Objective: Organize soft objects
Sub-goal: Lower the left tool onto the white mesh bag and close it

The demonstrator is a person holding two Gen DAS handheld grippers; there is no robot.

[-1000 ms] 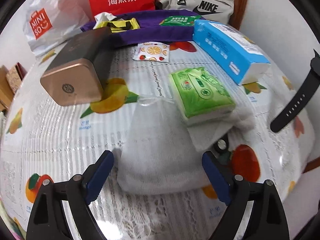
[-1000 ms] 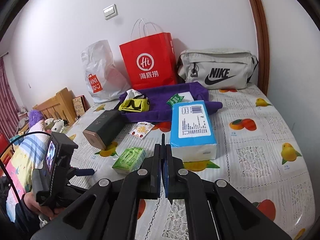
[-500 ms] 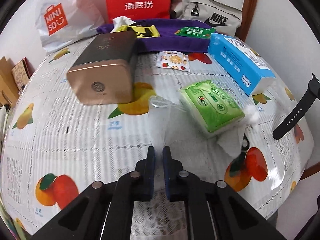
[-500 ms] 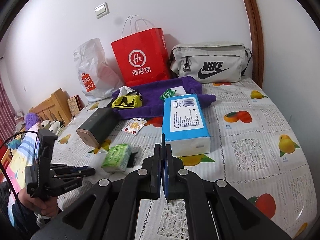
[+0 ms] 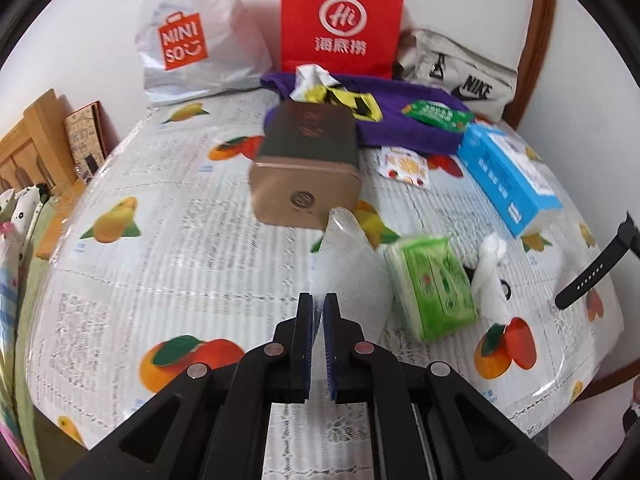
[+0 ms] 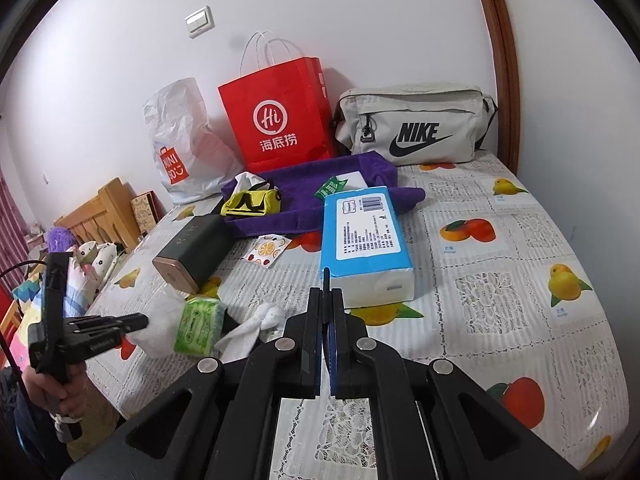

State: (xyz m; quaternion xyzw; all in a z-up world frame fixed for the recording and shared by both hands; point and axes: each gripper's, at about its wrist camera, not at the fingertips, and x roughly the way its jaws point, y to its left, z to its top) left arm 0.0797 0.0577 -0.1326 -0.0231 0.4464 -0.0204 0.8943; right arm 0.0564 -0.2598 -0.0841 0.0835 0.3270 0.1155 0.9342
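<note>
Left gripper pinches a white cloth above the fruit-print table.

Its jaws are nearly closed on the cloth's near edge; the rest fans out ahead of the fingertips. A green tissue pack lies just right of it, a bronze box beyond. The right gripper is closed on a thin dark strap, a blue tissue box directly ahead.

Left gripper: open around the white cloth a second ago, now closed on its near edge and raised.
White cloth: was flat on the table, now pulled up into a peak beside the green tissue pack.
Green tissue pack: tipped off the cloth.
</note>
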